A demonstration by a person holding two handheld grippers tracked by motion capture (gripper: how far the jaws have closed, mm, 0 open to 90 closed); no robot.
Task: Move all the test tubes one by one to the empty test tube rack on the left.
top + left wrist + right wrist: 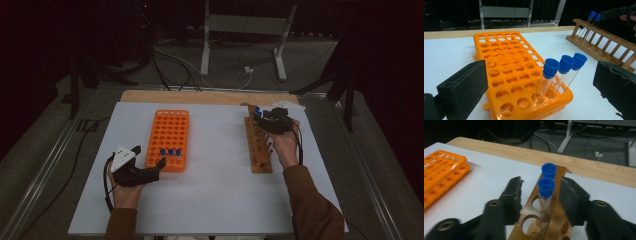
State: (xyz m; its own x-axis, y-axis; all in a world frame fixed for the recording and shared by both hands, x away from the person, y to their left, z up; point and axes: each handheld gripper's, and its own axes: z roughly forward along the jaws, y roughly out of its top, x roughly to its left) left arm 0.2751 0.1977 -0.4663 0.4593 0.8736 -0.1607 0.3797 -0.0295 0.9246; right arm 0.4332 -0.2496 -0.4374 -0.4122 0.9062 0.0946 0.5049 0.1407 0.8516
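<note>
An orange tube rack (169, 131) lies left of centre on the white board, with three blue-capped test tubes (170, 151) upright in its near row. My left gripper (149, 156) rests at that near corner, jaws wide open; in the left gripper view the three tubes (562, 72) stand between and beyond the open jaws (540, 82), untouched. A wooden tube rack (260, 150) lies at the right. My right gripper (262, 116) is at its far end. There its jaws (541, 192) flank the nearer of two blue-capped tubes (546, 187), with a gap at each side.
The white board (220, 200) lies on a wooden table whose far edge (200, 96) shows behind it. Beyond are table legs and cables on a dark floor. The wooden rack's nearer holes (532, 223) hold nothing. The orange rack (441, 172) lies well left of the right gripper.
</note>
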